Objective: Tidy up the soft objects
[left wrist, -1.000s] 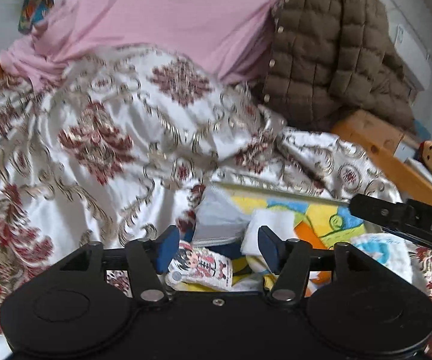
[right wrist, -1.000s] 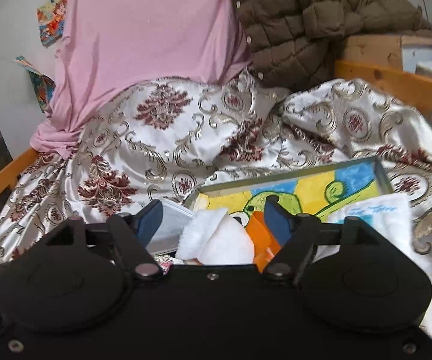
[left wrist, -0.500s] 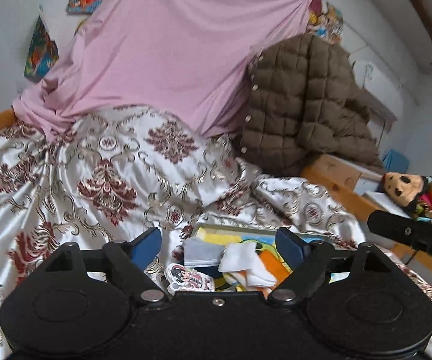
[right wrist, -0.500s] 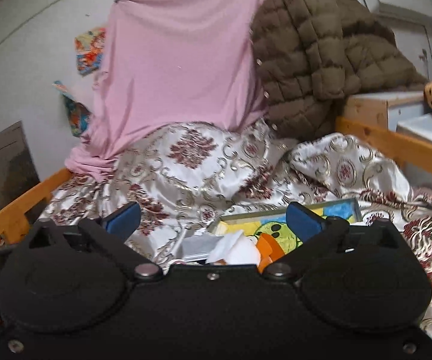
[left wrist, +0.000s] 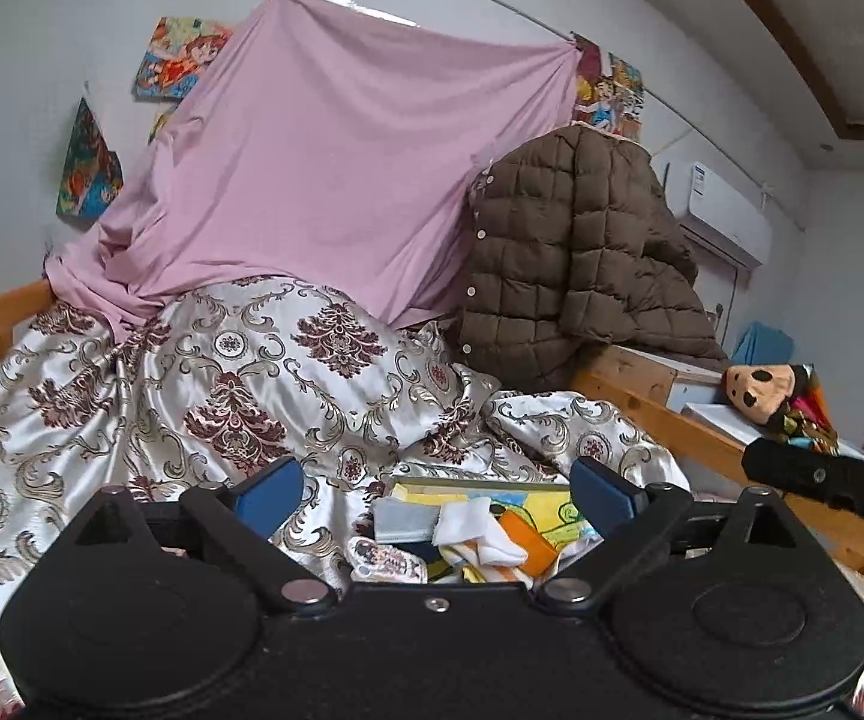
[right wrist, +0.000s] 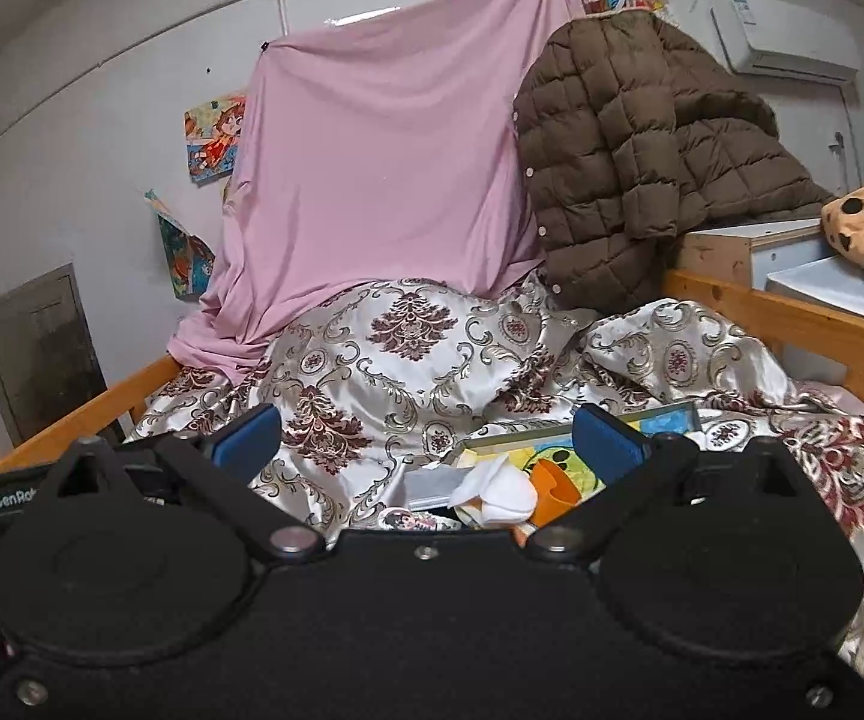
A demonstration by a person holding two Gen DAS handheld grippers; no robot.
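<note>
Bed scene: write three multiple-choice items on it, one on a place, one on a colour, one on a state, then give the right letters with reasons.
1. Where does the brown quilted jacket sit?
A. beside the pink sheet, at the head of the bed
B. flat on the floor
C. inside the tray

2. What colour is the sheet hung against the wall?
A. green
B. pink
C. black

3. How do the left gripper and right gripper stand?
A. both shut on a sock
B. left shut, right open
C. both open, holding nothing

Answers:
1 A: the jacket is piled to the right of the sheet, above the patterned bedspread.
2 B: the hung sheet is plainly pink.
3 C: in each wrist view the blue fingers are spread wide, with the white sock lying free on the picture tray.
</note>
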